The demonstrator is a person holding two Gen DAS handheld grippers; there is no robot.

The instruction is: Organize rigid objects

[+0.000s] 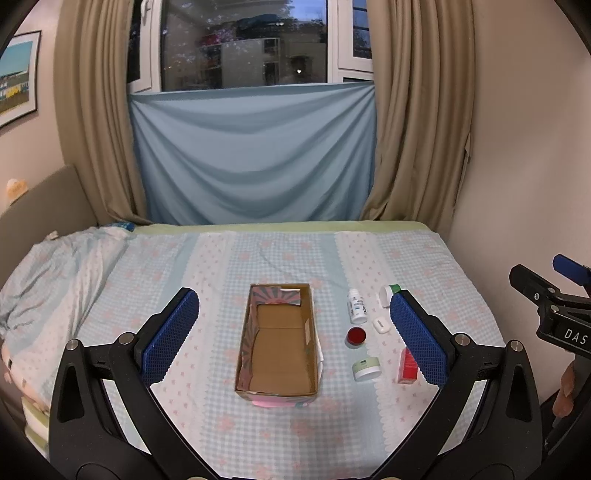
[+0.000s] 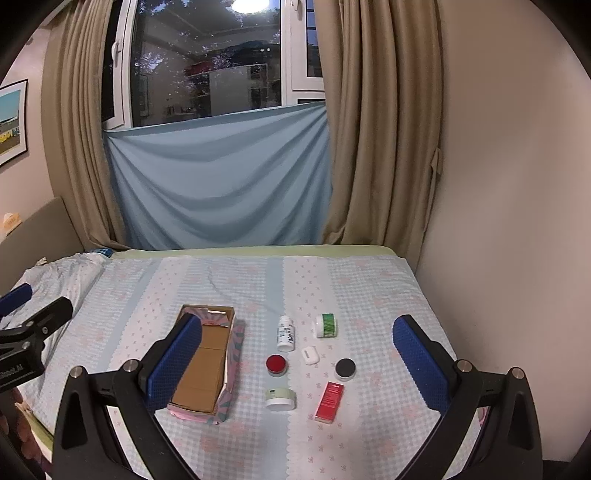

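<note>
Jaws of the right gripper (image 2: 297, 360) and left gripper (image 1: 293, 334) stand released and empty; take the red-lidded jar (image 2: 276, 364) at frame centre squarely across its sides, then lower it into the empty box (image 2: 205, 369) lower left on the bed (image 2: 369, 295).

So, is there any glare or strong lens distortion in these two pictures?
Right wrist view: a ceiling lamp reflection glares in the dark window glass. Left wrist view: no such bright spot, only dim reflections in the glass. Both views: fisheye bending, beige curtains curving, corners black.
</note>
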